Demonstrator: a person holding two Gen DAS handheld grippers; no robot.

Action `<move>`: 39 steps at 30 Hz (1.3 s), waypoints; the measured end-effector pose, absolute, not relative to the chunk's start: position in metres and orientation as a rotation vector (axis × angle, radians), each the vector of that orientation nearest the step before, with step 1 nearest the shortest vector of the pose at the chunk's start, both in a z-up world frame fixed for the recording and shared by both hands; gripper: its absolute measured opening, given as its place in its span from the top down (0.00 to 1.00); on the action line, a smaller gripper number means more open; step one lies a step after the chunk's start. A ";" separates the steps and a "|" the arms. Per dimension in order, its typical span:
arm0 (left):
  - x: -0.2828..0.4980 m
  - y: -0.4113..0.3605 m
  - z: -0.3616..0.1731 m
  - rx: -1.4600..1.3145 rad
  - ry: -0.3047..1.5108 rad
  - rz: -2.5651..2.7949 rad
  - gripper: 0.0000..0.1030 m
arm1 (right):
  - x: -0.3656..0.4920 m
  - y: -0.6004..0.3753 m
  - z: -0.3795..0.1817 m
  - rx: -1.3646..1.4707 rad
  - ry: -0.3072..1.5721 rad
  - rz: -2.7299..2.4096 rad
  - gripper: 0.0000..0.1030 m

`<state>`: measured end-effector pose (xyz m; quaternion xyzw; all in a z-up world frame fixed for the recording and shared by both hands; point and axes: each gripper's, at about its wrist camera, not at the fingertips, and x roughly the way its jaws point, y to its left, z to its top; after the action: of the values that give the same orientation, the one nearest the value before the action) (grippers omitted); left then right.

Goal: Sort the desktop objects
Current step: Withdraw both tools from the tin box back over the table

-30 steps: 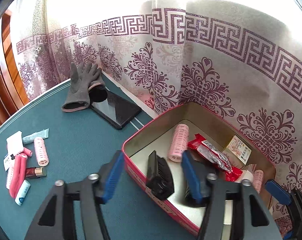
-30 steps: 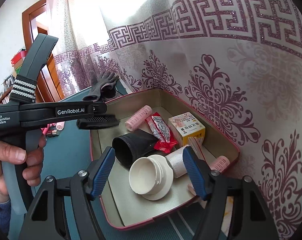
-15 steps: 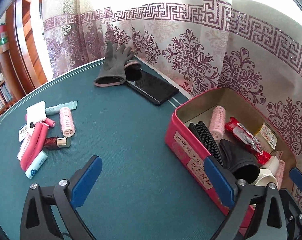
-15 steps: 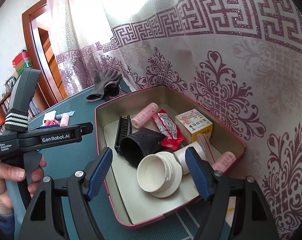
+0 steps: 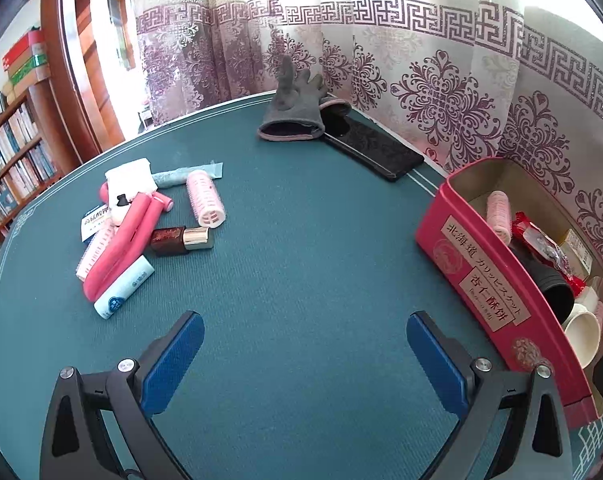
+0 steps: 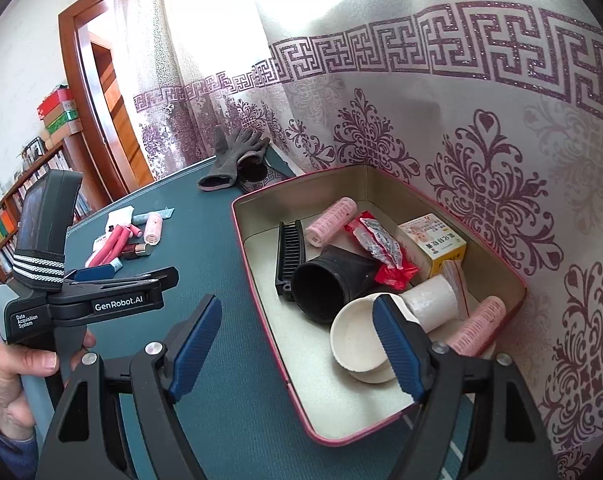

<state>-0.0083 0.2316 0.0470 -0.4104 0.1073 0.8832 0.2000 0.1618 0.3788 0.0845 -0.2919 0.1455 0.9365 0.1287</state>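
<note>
Nearest, the left gripper (image 5: 305,354) hangs over bare green tabletop (image 5: 301,272) with its blue pads spread wide and nothing between them; it carries no load and appears free to fetch another piece. The right gripper (image 6: 297,344) is poised above the near edge of the red tin (image 6: 257,276), its jaws opening and empty, probably parked there so as not to block the left one.

The tin stands at the right of the tabletop, close against the patterned curtain (image 6: 481,184), and serves as the collecting place. Inside lie a black comb (image 6: 288,254) along the left wall, a black cup (image 6: 329,284) on its side, a white lid (image 6: 357,342), a white jar (image 6: 431,300), a red packet (image 6: 381,254), a yellow carton (image 6: 431,240) and two pink rollers, one far (image 6: 331,220) and one near the right wall (image 6: 477,324). They are simply dropped in, not arranged.

At the left, well apart from the tin, the unsorted cluster waits: a white-blue tube (image 5: 123,286), long pink foam rollers (image 5: 121,244), a lipstick (image 5: 181,238), a pink hair roller (image 5: 205,198), a pale blue tube (image 5: 187,172) and a white sachet (image 5: 129,176), touching or overlapping one another. This heap looks like the next source.

Farthest, a grey glove (image 5: 291,114) rests partly on a dark phone (image 5: 375,148) by the curtain.
</note>
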 end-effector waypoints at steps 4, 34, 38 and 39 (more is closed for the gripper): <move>-0.015 0.208 0.043 -1.170 0.263 2.499 0.01 | 0.153 0.360 0.085 -0.876 0.393 2.748 0.21; -0.083 0.049 0.011 -1.363 -0.028 2.700 0.01 | 0.071 0.267 0.045 -1.252 0.385 2.836 0.20; -0.097 0.048 0.022 -1.329 -0.027 2.711 0.01 | 0.067 0.269 0.041 -1.268 0.401 2.832 0.20; -0.101 0.047 0.027 -1.313 -0.031 2.721 0.01 | 0.067 0.270 0.041 -1.270 0.405 2.830 0.20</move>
<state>-0.1014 0.0473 0.0269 -0.4338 -0.0103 0.8989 0.0599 0.0669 0.2696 0.0409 -0.4059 0.1295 0.9047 0.0068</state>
